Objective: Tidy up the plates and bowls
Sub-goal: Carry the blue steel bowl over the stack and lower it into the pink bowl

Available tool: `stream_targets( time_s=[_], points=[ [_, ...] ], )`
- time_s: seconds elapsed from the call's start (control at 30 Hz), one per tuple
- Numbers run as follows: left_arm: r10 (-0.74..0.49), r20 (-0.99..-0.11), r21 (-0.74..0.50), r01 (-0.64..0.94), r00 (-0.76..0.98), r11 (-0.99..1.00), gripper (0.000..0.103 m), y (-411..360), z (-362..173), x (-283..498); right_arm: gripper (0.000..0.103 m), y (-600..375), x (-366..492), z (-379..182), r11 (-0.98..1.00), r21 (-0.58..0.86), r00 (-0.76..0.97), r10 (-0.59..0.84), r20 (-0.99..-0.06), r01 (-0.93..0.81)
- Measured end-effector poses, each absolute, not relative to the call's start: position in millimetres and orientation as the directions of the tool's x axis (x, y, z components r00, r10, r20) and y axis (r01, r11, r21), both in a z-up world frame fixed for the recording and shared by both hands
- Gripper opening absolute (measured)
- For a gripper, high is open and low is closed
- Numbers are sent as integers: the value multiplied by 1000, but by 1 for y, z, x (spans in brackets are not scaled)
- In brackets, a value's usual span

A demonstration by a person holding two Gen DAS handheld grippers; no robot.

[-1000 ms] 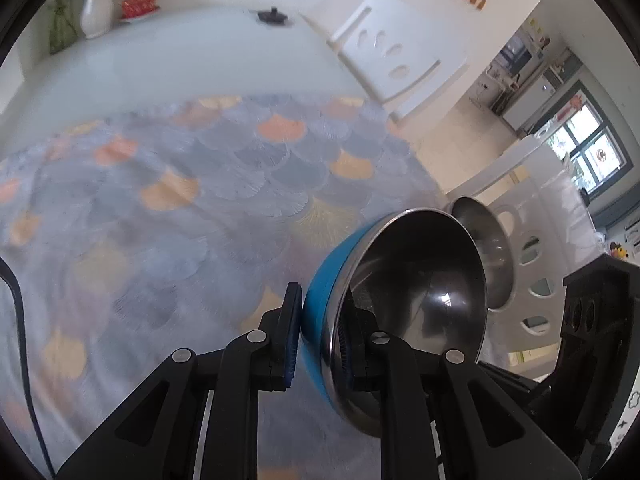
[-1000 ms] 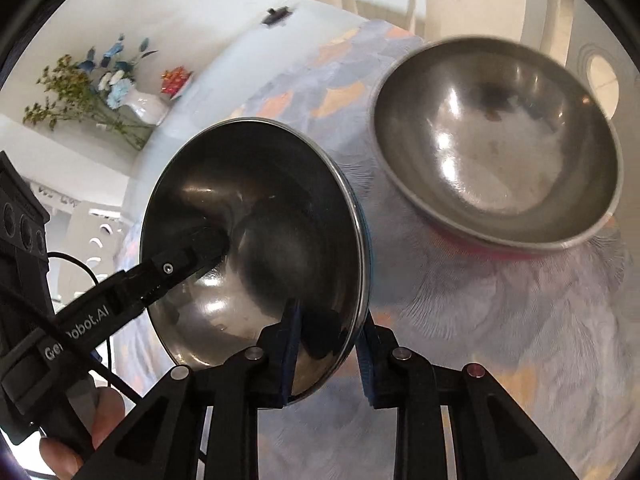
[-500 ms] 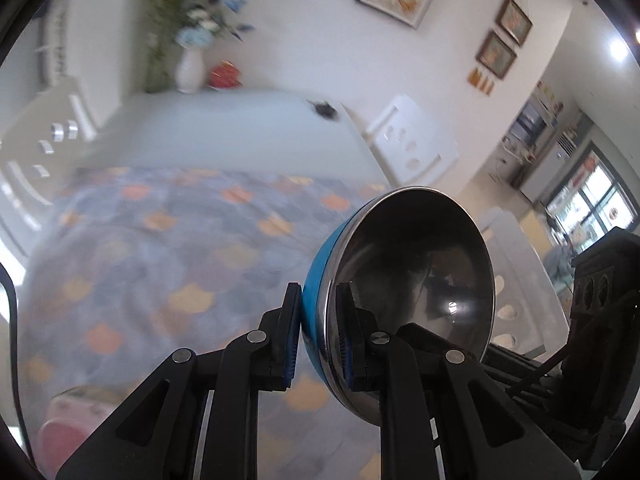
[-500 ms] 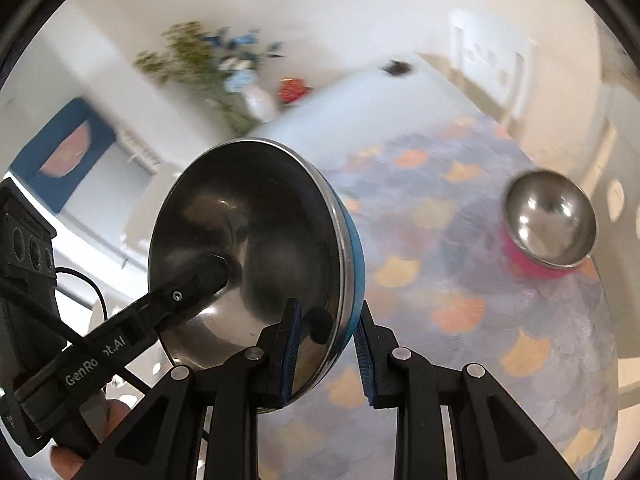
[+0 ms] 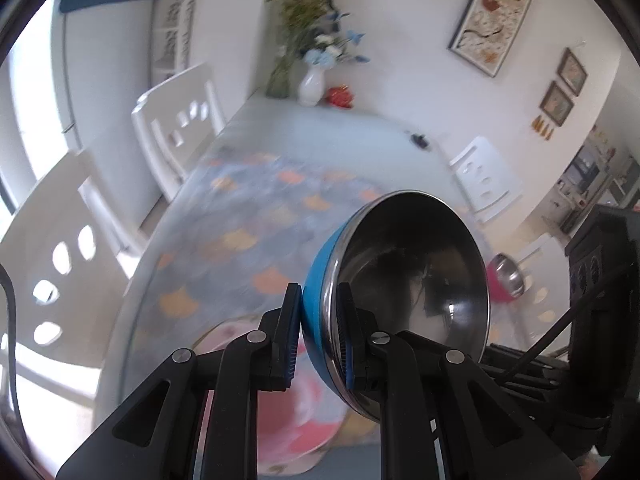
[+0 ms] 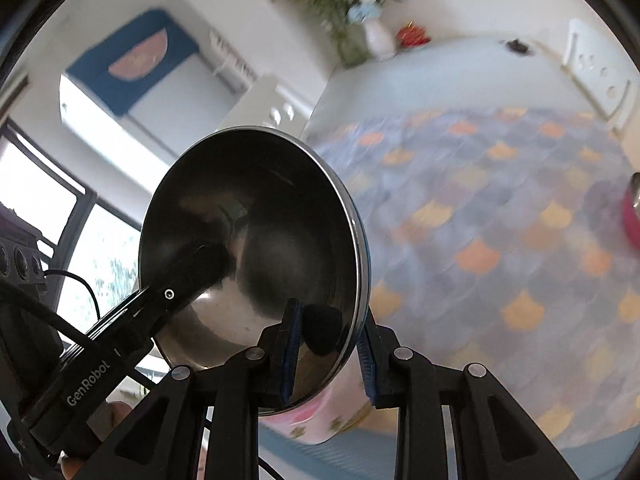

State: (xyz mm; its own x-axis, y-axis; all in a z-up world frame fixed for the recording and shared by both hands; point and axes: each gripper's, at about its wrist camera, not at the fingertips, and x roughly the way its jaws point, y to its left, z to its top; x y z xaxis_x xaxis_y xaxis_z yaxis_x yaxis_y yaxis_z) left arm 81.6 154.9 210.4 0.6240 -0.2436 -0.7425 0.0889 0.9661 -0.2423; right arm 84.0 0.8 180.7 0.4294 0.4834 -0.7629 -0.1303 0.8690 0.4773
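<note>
Above the table (image 5: 188,240), we hold one bowl with both grippers. We cannot tell if anything under the bowl touches it.

On the left side, our left gripper (image 5: 318,334) has its jaws shut tight on the rim of the bowl (image 5: 412,280). One blue pad (image 5: 290,336) presses the blue outside and the other is inside on the shiny metal. The bowl is tipped on its side, with its open face turned to the right. Under it we see a blurry pink plate (image 5: 288,408) near the close edge of the table. Far off on the right, a pink bowl (image 5: 507,278) with a metal inside sits near the table edge. It is well apart from our bowl.

On the right side, our right gripper (image 6: 328,356) pinches the same bowl (image 6: 256,240) at its lower rim, one pad inside and one outside. In this view the left gripper (image 6: 132,328) reaches in from the left and bites the rim too. The pink plate (image 6: 316,420) peeks out just below the bowl. The pink bowl (image 6: 632,216) shows at the far right edge. A cloth (image 6: 500,208) with orange and grey scales covers the table.
</note>
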Motion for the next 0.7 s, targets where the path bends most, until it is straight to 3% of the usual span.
stream_targets(
  time_s=[0.4, 0.7],
  points=[
    [-224, -844, -203, 95, 487, 975, 14, 185, 125, 49, 26, 44, 63, 117, 929, 367, 257, 365, -895, -43],
    [-267, -861, -233, 130, 432, 964, 15, 201, 104, 45, 27, 64, 53, 104, 957, 289, 247, 281, -927, -3]
  ],
)
